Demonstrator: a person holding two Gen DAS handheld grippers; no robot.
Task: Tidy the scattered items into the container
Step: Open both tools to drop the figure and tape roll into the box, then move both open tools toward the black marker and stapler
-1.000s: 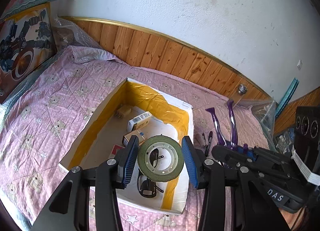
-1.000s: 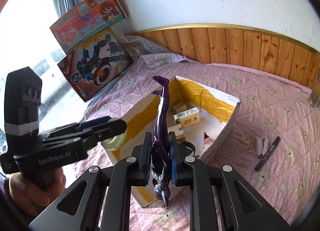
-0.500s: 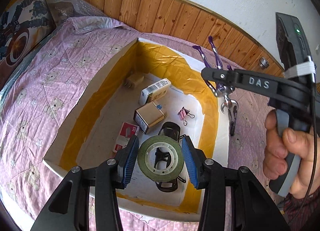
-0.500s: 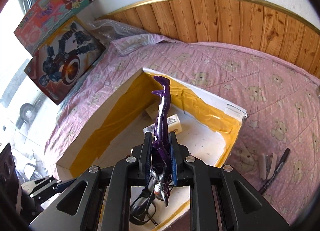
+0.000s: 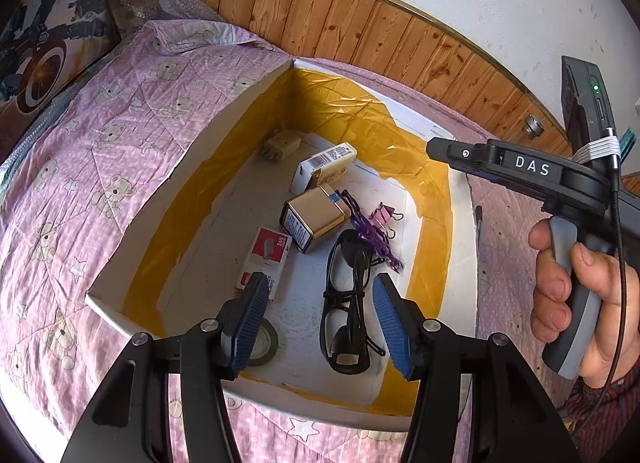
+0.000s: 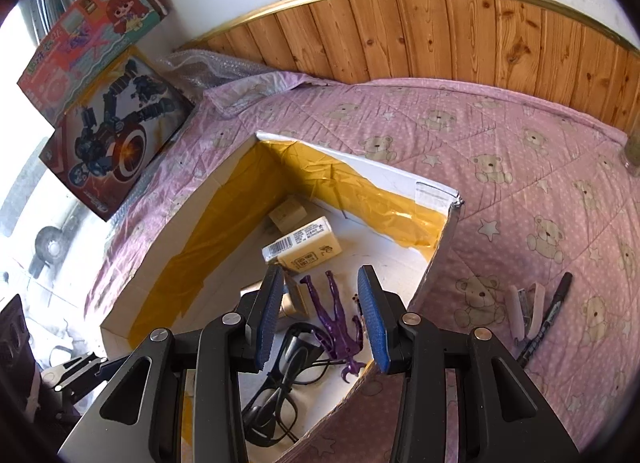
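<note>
Remaining: marker [image 6: 546, 317] and stapler [image 6: 524, 311], lower right of right-wrist frame, outside box [image 6: 360, 167]. Marker's long axis runs diagonally. Right gripper [image 6: 320, 319] nearer, spread, empty; left gripper [image 5: 320, 327] likewise.

The box [image 5: 132, 219] was taken as landmark. Its top was left open. Its floor was crowded at the middle by the glasses [image 5: 348, 315], gold tin [image 5: 316, 217] and purple figure [image 6: 338, 323]. Bare floor was seen along its left wall. The quilt [image 6: 520, 191] right of it was blocked only by a marker [image 6: 546, 319] and stapler [image 6: 524, 309].
</note>
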